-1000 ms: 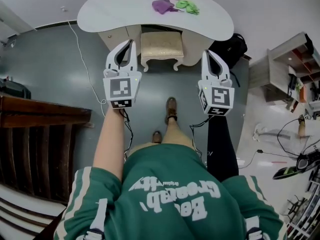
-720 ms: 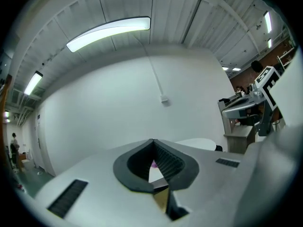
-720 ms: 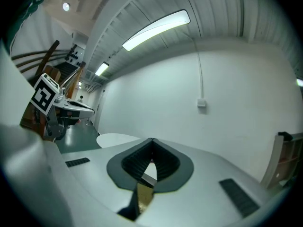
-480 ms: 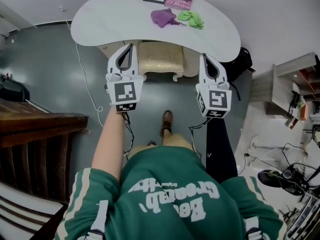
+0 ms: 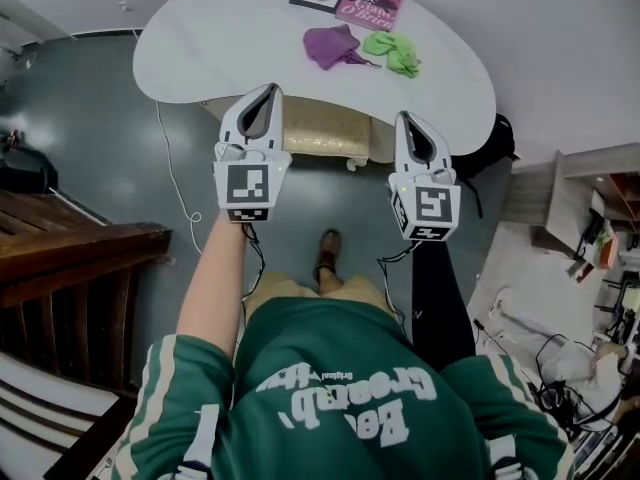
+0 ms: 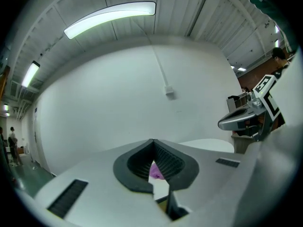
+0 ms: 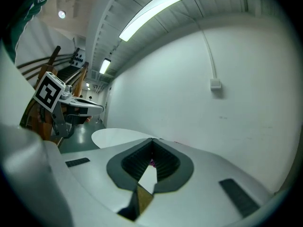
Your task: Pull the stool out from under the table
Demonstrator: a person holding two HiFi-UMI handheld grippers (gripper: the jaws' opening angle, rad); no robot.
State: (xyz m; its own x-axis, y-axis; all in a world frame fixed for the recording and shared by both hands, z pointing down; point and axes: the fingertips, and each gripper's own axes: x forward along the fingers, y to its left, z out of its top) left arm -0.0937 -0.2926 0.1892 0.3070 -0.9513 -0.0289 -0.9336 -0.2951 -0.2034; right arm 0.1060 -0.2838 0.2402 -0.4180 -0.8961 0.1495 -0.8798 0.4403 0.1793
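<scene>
Left gripper [image 5: 268, 92] and right gripper [image 5: 404, 120]: fingers closed on both, nothing held. Stool [image 5: 322, 140] sits mostly under the bench [image 5: 215, 48], with the seat's front edge showing between the two grippers.

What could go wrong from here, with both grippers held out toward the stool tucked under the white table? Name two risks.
1. Both the left gripper and right gripper are shut; unopened, they would likely shove the stool rather than grip it.
2. Both sit near the table rim; a knock might shift the purple cloth and green cloth.
</scene>
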